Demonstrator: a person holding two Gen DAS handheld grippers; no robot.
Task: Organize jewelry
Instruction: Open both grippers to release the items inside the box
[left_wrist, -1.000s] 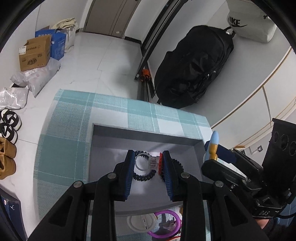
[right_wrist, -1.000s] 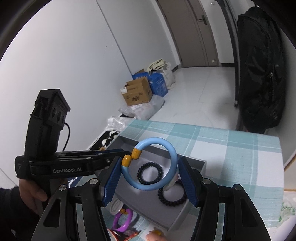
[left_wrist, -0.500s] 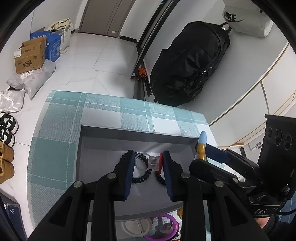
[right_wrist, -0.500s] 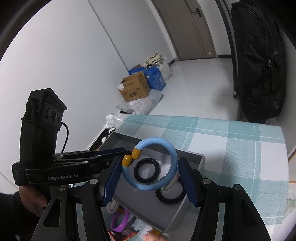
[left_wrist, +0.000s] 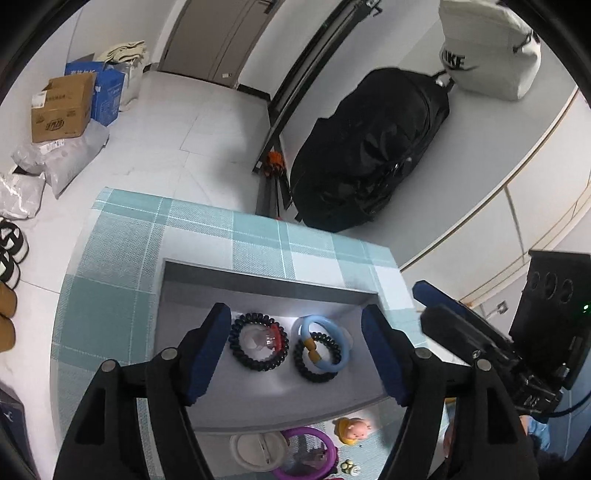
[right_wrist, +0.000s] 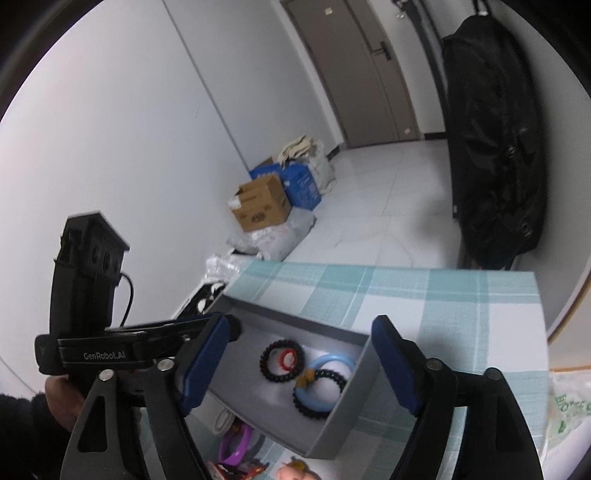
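Observation:
A grey tray (left_wrist: 258, 286) (right_wrist: 343, 417) sits on the teal checked cloth. In it lie a black coil hair tie (left_wrist: 236, 341) around a clear and red ring (left_wrist: 271, 338), and a light blue bangle (left_wrist: 341, 360) (right_wrist: 332, 358) with yellow ends across a second black coil tie (left_wrist: 314, 374) (right_wrist: 336, 380). My left gripper (left_wrist: 297, 356) is open and empty above the tray. My right gripper (right_wrist: 301, 363) is open and empty above the tray; it also shows at the right of the left wrist view (left_wrist: 465, 332).
Near the tray's front edge lie a purple bangle (left_wrist: 328, 446) (right_wrist: 232, 448), a white round case (left_wrist: 258, 452) and a small pig figure (left_wrist: 352, 430). A black backpack (left_wrist: 369, 155) hangs by the wall. Cardboard boxes (left_wrist: 61, 107) and bags stand on the floor.
Both grippers opened. The left one let go of the clear and red ring, the right one let go of the blue bangle; both pieces now lie in the tray.

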